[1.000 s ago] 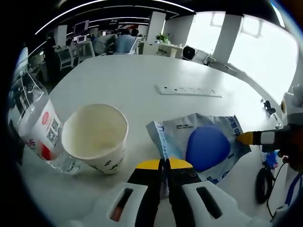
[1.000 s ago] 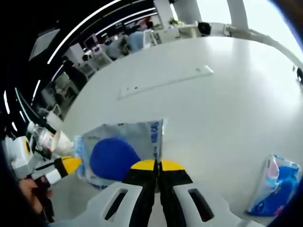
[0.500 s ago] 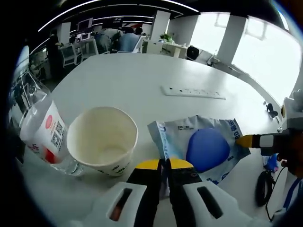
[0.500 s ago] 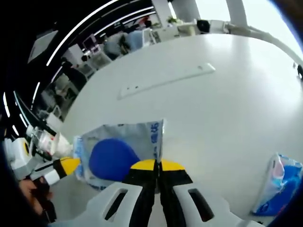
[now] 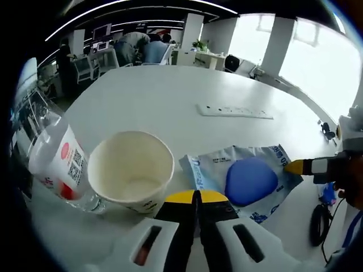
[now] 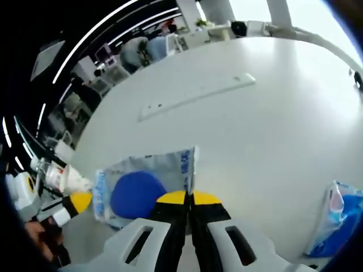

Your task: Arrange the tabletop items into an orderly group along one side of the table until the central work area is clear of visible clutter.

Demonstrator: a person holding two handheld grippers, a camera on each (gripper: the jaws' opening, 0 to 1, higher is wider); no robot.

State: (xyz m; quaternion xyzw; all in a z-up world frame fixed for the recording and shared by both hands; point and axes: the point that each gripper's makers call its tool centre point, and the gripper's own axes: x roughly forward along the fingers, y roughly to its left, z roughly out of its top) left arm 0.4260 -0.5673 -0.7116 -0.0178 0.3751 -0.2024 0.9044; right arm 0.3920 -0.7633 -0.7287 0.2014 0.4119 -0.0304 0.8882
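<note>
Both grippers pinch one flat packet (image 5: 244, 178) with a blue round thing inside. It lies on the white desk (image 5: 159, 96), stretched between them. The left gripper (image 5: 196, 196) has its jaws squeezed shut on the packet's near left edge. The right gripper (image 6: 189, 198) has its jaws shut on the opposite edge (its yellow tip pokes in from the right in the left gripper view). A paper cup (image 5: 131, 171) and a plastic bottle (image 5: 57, 161) stand just left of the packet, so I think it should go that way, with the left gripper leading.
</note>
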